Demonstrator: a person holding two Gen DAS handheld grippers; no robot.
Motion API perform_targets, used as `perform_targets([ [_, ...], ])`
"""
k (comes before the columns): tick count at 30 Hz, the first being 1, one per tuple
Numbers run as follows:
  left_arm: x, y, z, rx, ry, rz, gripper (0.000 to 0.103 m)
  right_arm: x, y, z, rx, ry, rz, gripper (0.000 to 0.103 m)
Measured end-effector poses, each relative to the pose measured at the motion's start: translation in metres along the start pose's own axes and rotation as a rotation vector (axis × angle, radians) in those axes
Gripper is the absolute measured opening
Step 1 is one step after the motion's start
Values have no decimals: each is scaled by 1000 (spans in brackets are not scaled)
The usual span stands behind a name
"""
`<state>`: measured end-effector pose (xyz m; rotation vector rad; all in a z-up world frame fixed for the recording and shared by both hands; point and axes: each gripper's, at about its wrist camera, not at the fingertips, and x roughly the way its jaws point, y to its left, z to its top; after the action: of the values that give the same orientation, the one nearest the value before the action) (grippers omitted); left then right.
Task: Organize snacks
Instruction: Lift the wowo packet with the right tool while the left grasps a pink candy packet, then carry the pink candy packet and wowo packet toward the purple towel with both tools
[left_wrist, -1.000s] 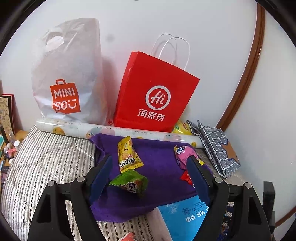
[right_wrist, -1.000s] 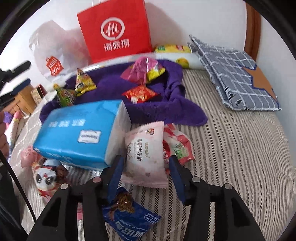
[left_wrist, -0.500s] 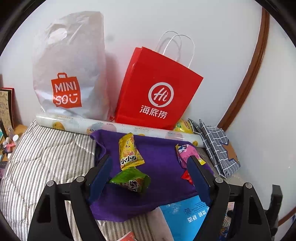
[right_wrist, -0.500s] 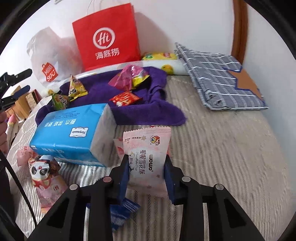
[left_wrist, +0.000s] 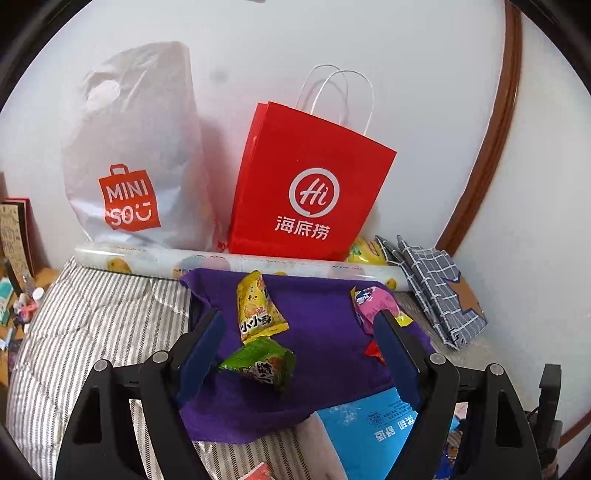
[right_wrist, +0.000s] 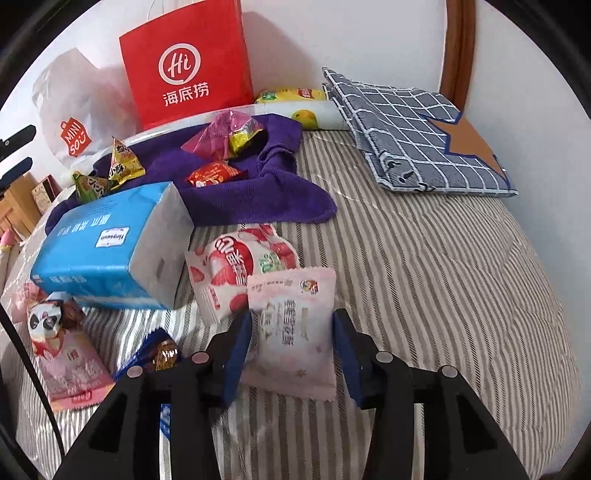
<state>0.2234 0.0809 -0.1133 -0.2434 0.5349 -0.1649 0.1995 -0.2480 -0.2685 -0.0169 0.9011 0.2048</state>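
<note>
Right gripper (right_wrist: 291, 332): jaws opening, pale pink snack packet (right_wrist: 291, 325) between them, lying flat on the striped bedcover (right_wrist: 443, 288). Left blue pad touches the packet's edge; a thin gap shows at the right pad. Not gripped.

Landmark: that packet. A red-and-white strawberry packet (right_wrist: 240, 266) is tucked partly under its far edge. Left of it sits the blue tissue pack (right_wrist: 107, 247); beyond, the purple towel (right_wrist: 258, 199) carries a red packet (right_wrist: 212, 175) and a magenta packet (right_wrist: 221, 136).

Left gripper (left_wrist: 297, 332): jaws wide apart, nothing held, above the towel. Green packet (left_wrist: 262, 363) and yellow packet (left_wrist: 256, 310) lie on the towel between its fingers.
</note>
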Motion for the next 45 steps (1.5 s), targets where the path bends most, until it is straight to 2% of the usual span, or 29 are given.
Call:
perform_targets([
  [7,-3,-1,-2,21,28,29,81,6,-1,3,5,-12,-34,39],
  [11,-8,15,-20,23,113,80,81,5,-8,4,34,-14,1,40],
  [15,-22,29,-44,28,180,112,81,6,-6,4,24,-10,-16,40],
  [19,-31,26,-71,78,260,70,81,7,-4,4,17,-14,-24,41],
  [23,-23,19,-94,153,340,78,81,8,-7,5,30,-12,-5,42],
  [26,-19,13,-110,179,392,39,81,8,-6,5,29,-12,-5,42],
  [28,-17,9,-118,199,414,38,78,9,-6,4,29,-13,-5,42],
  [30,-14,6,-129,209,439,66,65,8,-6,5,27,-14,-6,43],
  [31,-12,7,-131,203,449,72,62,8,-7,5,28,-12,-5,42],
  [33,-19,5,-135,217,418,106,57,7,-7,5,31,-14,-2,43],
  [34,-24,5,-134,212,406,116,51,8,-7,5,33,-13,0,43],
  [35,-27,6,-133,208,396,129,36,8,-7,5,34,-14,2,43],
  [42,-26,20,-127,125,395,114,35,7,-6,6,31,-13,-2,43],
  [45,-22,19,-126,121,394,119,40,7,-6,6,23,-14,-10,43],
])
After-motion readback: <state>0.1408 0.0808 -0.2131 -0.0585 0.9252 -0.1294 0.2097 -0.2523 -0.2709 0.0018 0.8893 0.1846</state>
